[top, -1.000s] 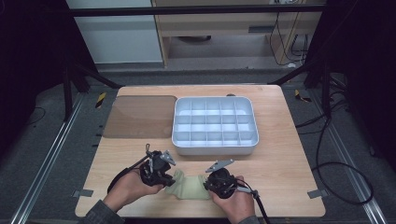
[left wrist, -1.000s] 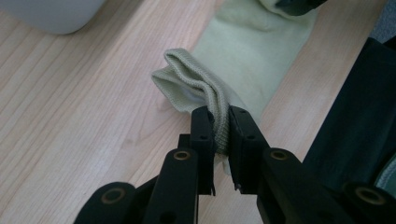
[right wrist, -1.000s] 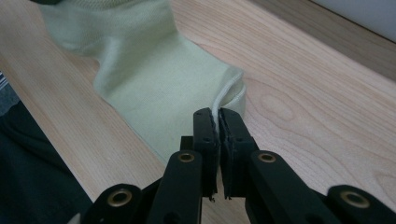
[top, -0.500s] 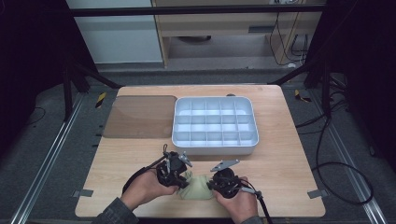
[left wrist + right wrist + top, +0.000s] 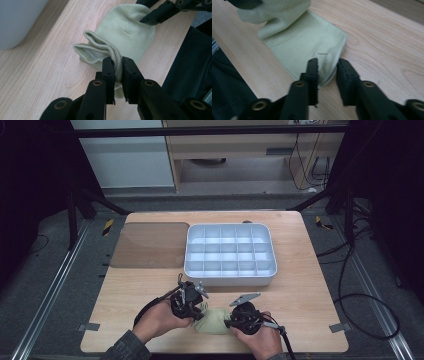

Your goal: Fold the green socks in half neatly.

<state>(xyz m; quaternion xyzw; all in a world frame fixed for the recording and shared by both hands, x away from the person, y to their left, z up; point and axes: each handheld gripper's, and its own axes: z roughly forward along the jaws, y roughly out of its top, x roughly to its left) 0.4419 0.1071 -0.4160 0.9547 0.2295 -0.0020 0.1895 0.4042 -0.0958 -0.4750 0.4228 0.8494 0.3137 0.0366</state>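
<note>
A pale green sock point(image 5: 214, 320) lies at bottom centre of the high view on the worktop point(image 5: 305, 290), long axis running left-right. Left hand-held gripper point(image 5: 118, 68) is clamped on the ribbed cuff, prob. to fold it over. Right hand-held gripper point(image 5: 327, 65) has just been opening; its jaws straddle the toe end w/o pressing, apparently letting go.

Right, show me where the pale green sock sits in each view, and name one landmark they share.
High view: sock at the near table edge, between the two grippers.
Left gripper view: sock upper centre, its ribbed cuff clamped in the jaws.
Right gripper view: sock upper left to centre, its edge between parted jaws.
Shared landmark: the wooden table.
</note>
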